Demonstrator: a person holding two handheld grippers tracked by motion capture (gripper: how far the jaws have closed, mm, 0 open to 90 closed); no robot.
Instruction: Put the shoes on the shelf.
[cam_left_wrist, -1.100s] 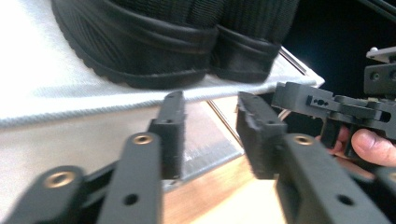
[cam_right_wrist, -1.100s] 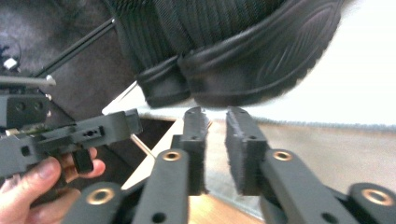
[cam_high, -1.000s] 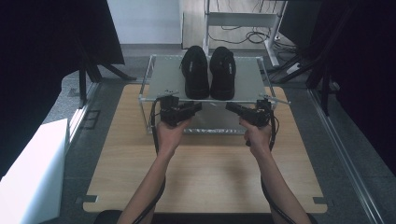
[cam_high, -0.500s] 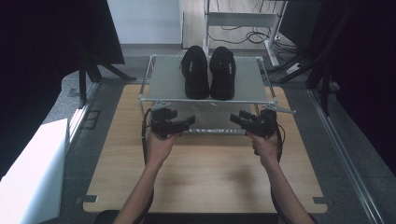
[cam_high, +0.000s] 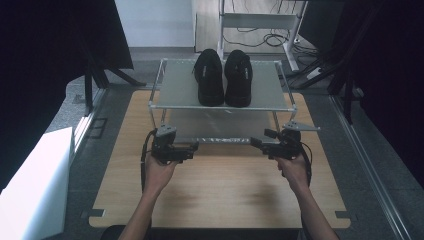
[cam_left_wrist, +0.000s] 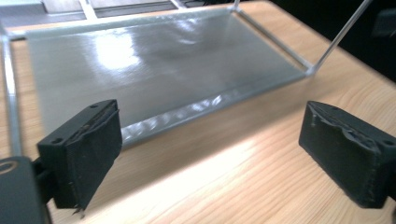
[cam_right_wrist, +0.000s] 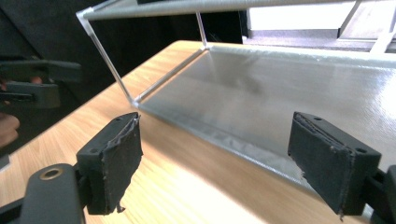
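Shoe rack (cam_high: 180, 95): two-tier, on desk (cam_high: 220, 185); black shoes (cam_high: 223, 77) on top. Left gripper (cam_high: 192, 148) and right gripper (cam_high: 256, 143) released, jaws just opening, seemingly empty.

Shoes' (cam_high: 223, 75) toes behind shelf (cam_high: 175, 85) rail

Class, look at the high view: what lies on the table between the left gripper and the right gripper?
Nothing: between the left gripper and right gripper there is bare wooden table, just in front of the rack. The high view shows it.
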